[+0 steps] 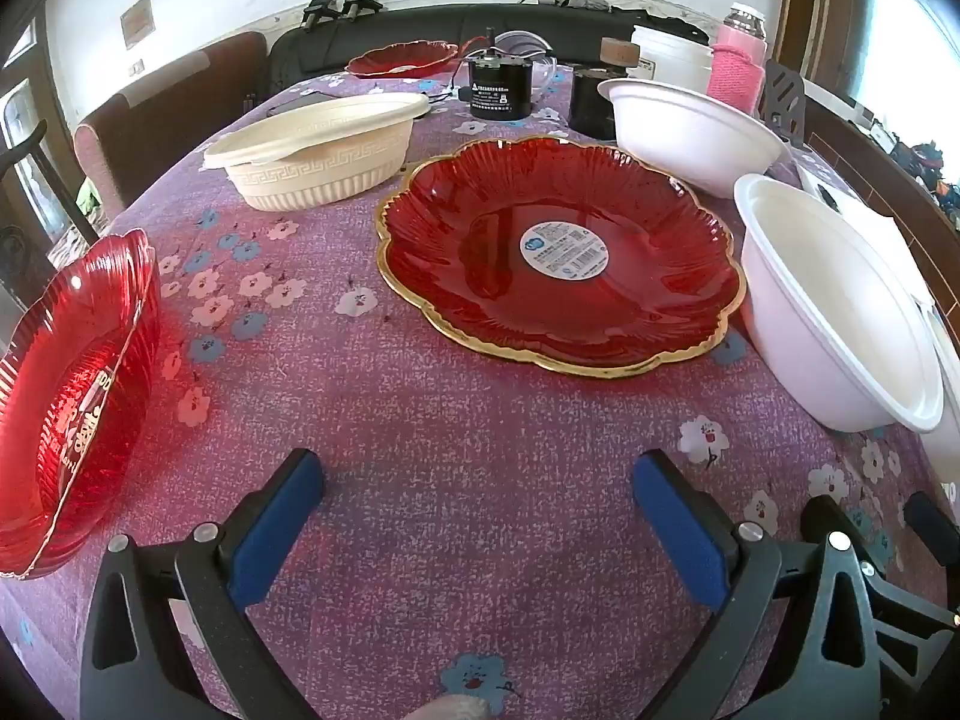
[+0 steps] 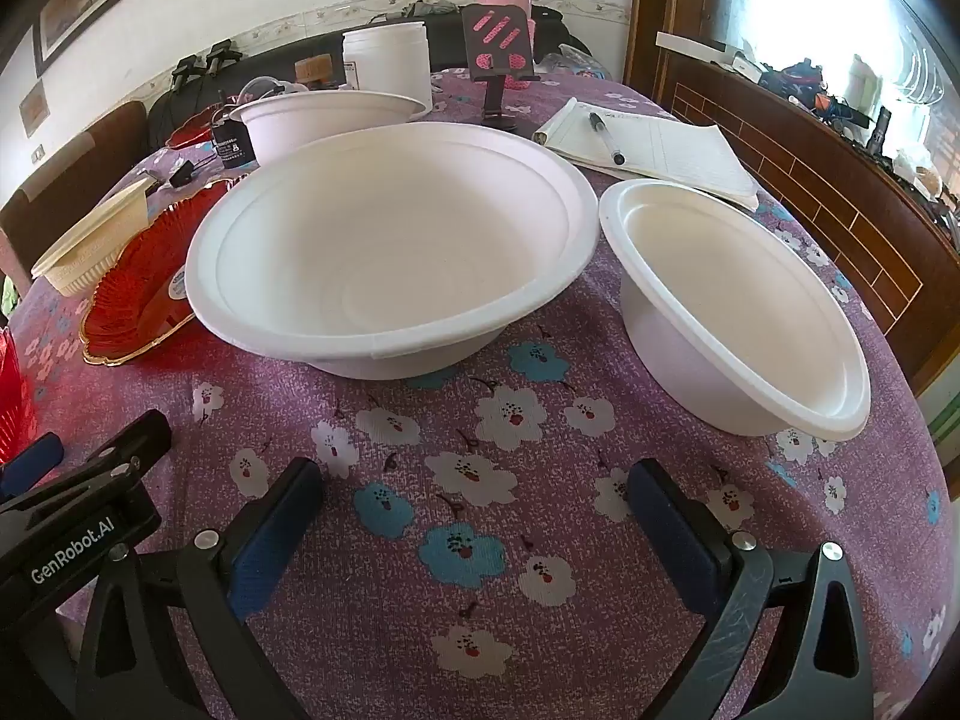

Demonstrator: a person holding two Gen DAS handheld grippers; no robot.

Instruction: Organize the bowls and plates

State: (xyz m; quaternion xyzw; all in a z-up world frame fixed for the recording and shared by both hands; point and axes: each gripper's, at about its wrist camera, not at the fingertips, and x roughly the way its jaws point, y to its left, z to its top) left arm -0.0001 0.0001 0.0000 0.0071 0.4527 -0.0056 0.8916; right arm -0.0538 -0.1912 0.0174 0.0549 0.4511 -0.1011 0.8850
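In the left wrist view a red gold-rimmed plate [image 1: 558,258] lies mid-table, a red ribbed bowl [image 1: 72,396] stands at the left edge, a cream bowl [image 1: 318,150] sits behind, and two white bowls [image 1: 840,306] [image 1: 696,132] stand at the right. My left gripper [image 1: 474,516] is open and empty, low over the cloth in front of the plate. In the right wrist view a large white bowl [image 2: 390,240] sits ahead, a smaller white bowl [image 2: 732,306] to its right, another white bowl [image 2: 324,114] behind. My right gripper [image 2: 474,522] is open and empty.
A purple flowered cloth [image 1: 420,420] covers the table. At the back stand a black motor [image 1: 501,87], a white tub [image 2: 387,60], a pink-sleeved bottle [image 1: 738,60] and another red plate [image 1: 402,60]. A notepad with pen [image 2: 648,147] lies at the right. The left gripper's body [image 2: 78,504] shows at left.
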